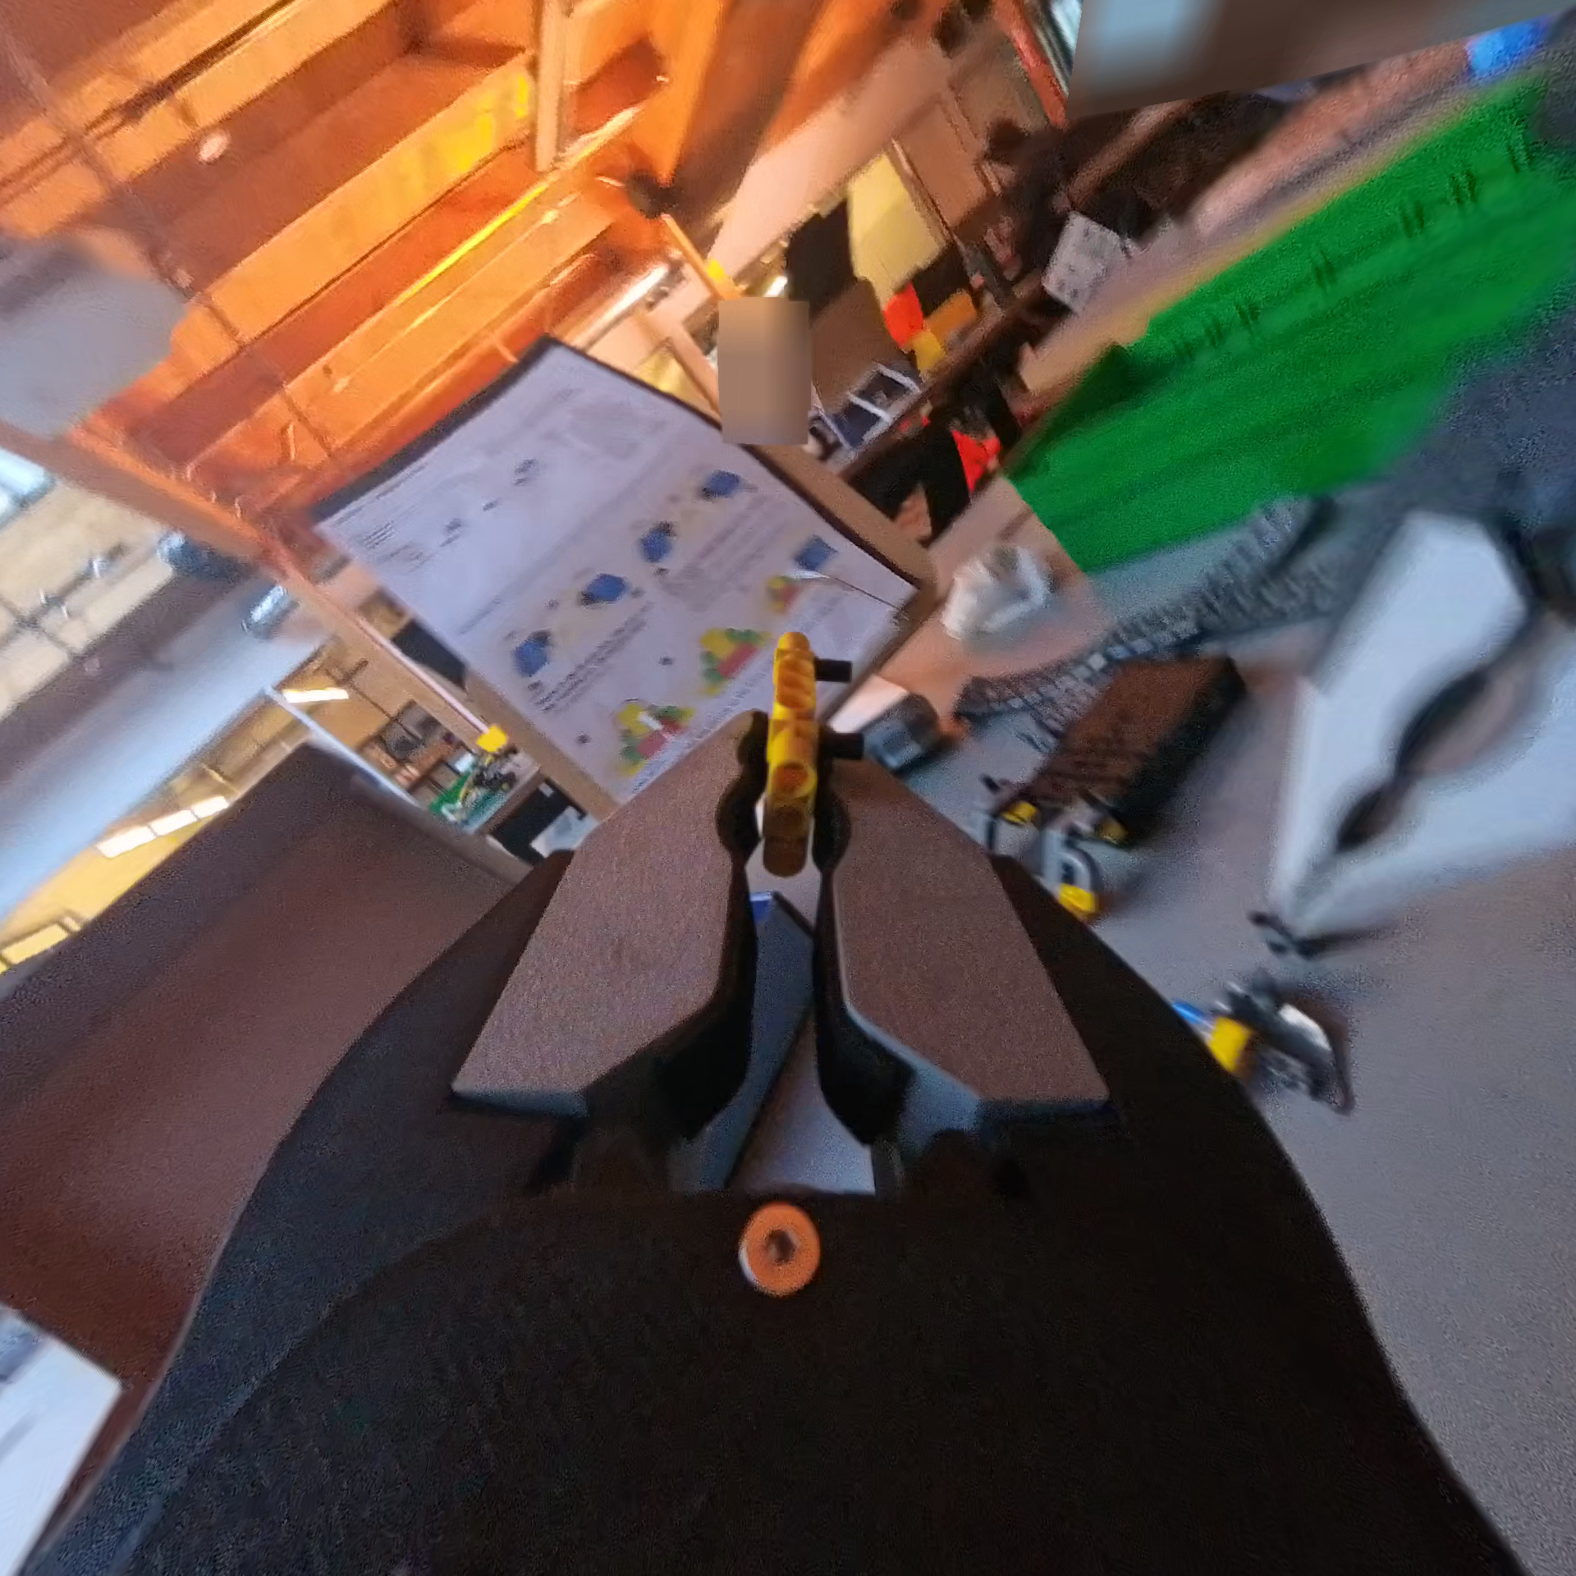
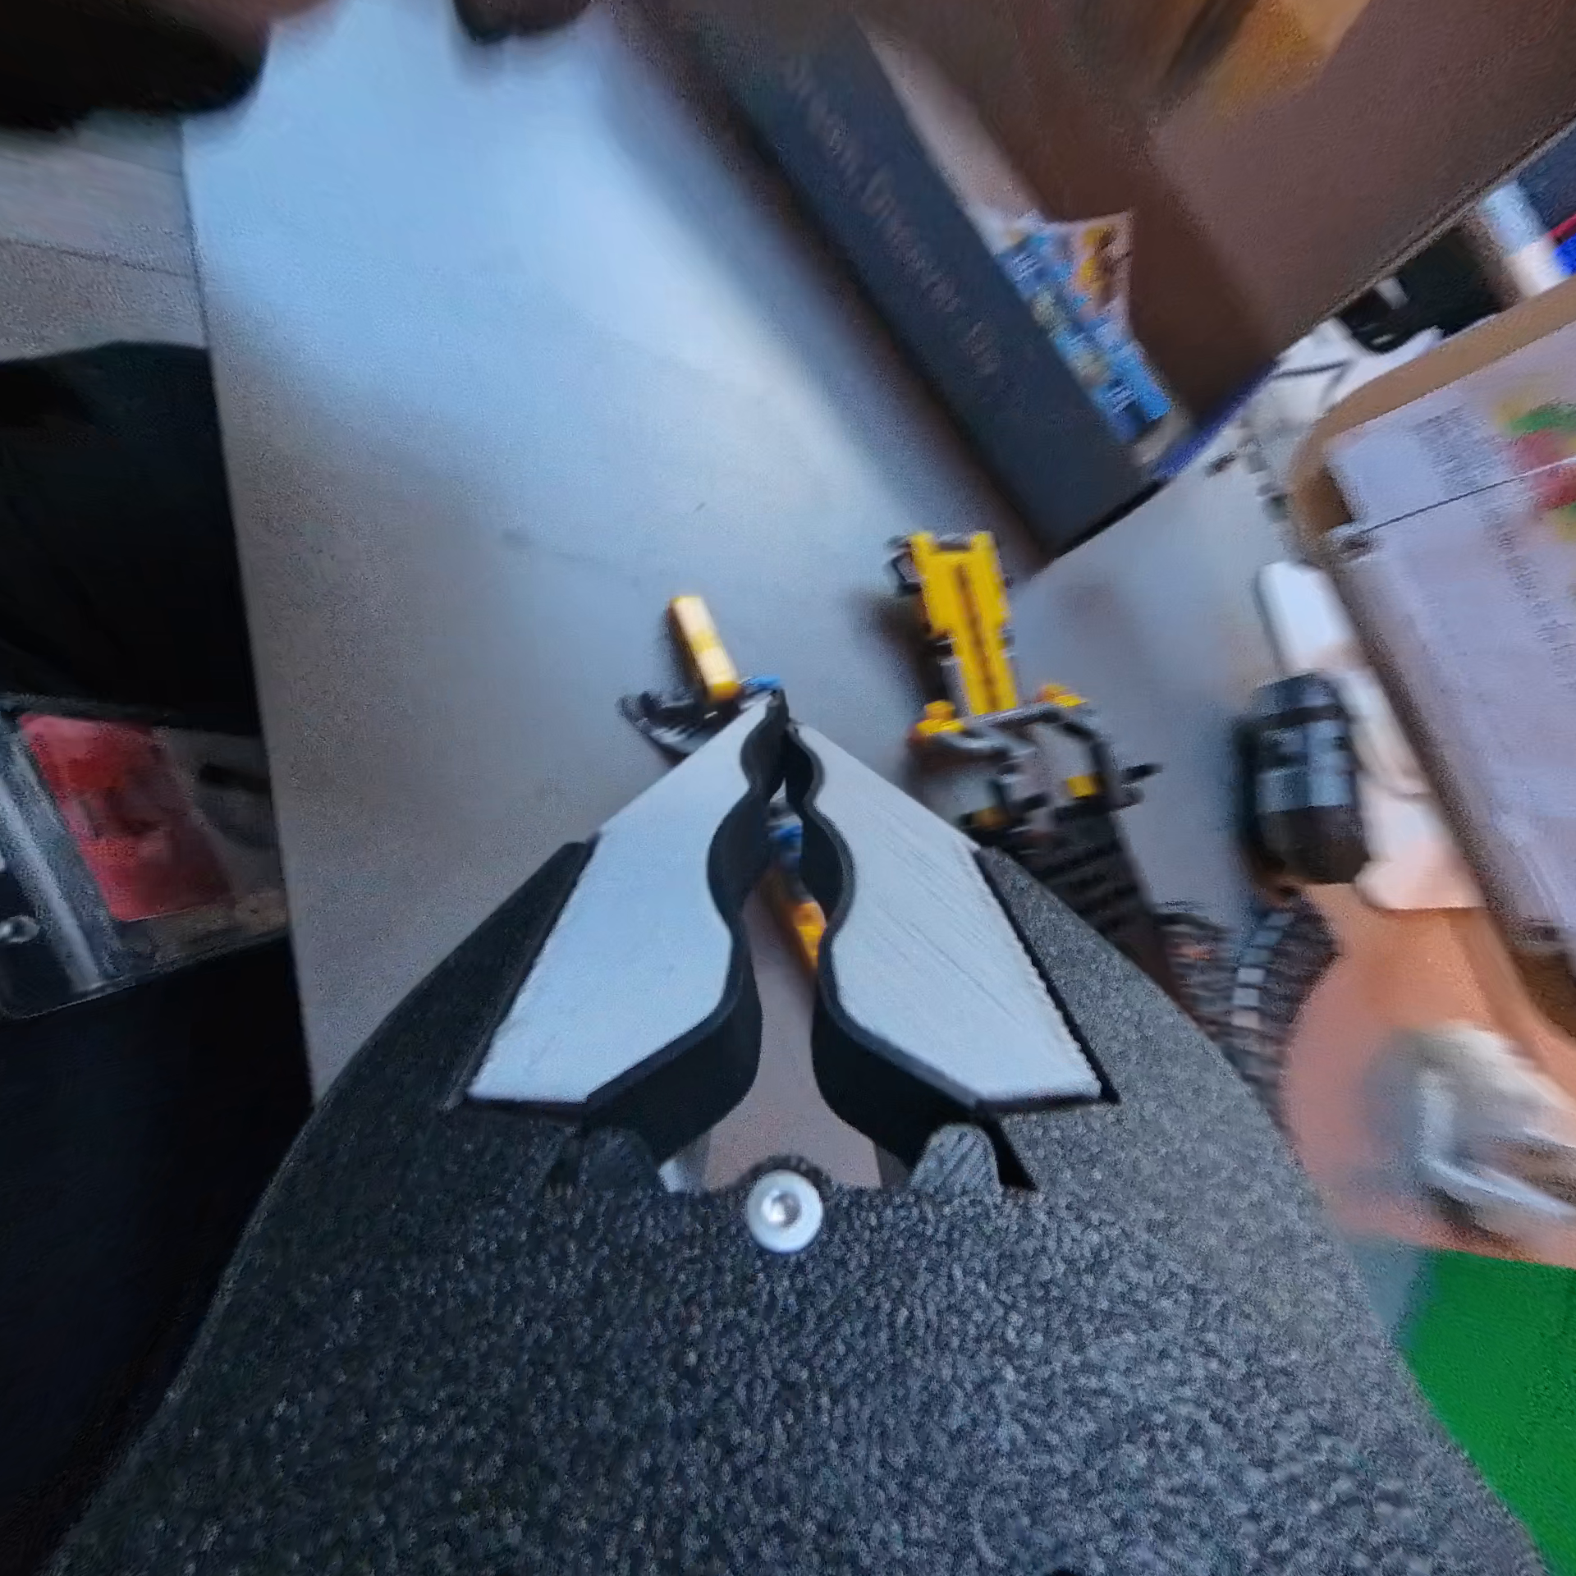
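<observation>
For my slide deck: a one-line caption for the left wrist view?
Left gripper shut on a yellow holed beam with black pins, instruction sheet behind.

Grey table (image 2: 478,478). Just beyond the right gripper's (image 2: 783,725) tips lies a small yellow-and-black part (image 2: 703,657); to their right a yellow-and-black model (image 2: 981,674), then a black cylinder (image 2: 1300,776). Farther off, a dark box (image 2: 921,281). Behind the left gripper (image 1: 789,767), a standing instruction sheet (image 1: 614,554).
</observation>
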A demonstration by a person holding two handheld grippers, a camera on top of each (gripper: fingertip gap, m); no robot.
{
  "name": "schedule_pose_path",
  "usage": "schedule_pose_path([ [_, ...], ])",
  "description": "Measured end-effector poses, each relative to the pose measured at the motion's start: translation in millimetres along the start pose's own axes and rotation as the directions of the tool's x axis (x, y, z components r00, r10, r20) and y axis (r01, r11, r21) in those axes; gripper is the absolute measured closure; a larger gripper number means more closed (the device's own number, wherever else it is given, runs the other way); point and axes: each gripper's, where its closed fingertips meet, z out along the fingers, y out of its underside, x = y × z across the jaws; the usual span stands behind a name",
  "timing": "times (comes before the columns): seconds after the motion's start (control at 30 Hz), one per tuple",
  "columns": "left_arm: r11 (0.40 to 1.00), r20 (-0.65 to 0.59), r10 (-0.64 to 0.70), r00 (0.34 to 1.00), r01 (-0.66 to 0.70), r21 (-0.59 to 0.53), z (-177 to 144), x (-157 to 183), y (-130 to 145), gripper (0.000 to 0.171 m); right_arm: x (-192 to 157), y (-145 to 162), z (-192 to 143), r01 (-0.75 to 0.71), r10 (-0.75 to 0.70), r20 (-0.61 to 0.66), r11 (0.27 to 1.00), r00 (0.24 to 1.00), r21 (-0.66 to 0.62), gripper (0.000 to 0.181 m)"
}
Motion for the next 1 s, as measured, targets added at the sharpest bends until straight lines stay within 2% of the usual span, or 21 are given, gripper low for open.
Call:
schedule_pose_path([
  [0.03, 0.998, -0.005, -0.064, 0.998, 0.064, 0.016, -5, -19, -5, 0.166, -5, 2, 4, -0.059, 0.058, 0.029, 0.998, 0.998, 0.028, 0.181],
  [0.07, 0.991, -0.081, -0.124, 0.989, 0.127, 0.031, -8, -22, -8, 0.166, -2, -2, 5, -0.103, 0.101, 0.028, 0.993, 0.994, 0.064, 0.181],
  [0.13, 0.978, -0.135, -0.207, 0.969, 0.209, 0.004, -10, -22, -3, 0.165, 14, -22, -4, -0.122, 0.125, -0.012, 0.982, 0.992, 0.143, 0.181],
  [0.23, 0.988, -0.160, -0.155, 0.975, 0.157, -0.004, -6, -3, 2, 0.165, 31, -48, -23, -0.160, 0.174, -0.037, 0.954, 0.984, 0.255, 0.181],
  [0.43, 0.997, -0.205, -0.061, 0.977, 0.069, 0.033, -8, 22, -7, 0.165, 41, -65, -48, -0.154, 0.191, -0.075, 0.927, 0.979, 0.343, 0.181],
  [0.53, 0.999, -0.183, 0.020, 0.983, -0.014, 0.036, -7, 27, -9, 0.165, 35, -78, -56, -0.199, 0.219, -0.003, 0.895, 0.976, 0.398, 0.181],
  [0.8, 0.965, -0.150, 0.263, 0.953, -0.261, 0.037, -2, 59, -12, 0.165, 29, -87, -67, -0.423, 0.357, 0.228, 0.796, 0.906, 0.433, 0.178],
  [1.0, 0.944, -0.134, 0.329, 0.935, -0.326, 0.044, -2, 66, -12, 0.165, 27, -80, -57, -0.434, 0.372, 0.228, 0.812, 0.900, 0.391, 0.170],
])
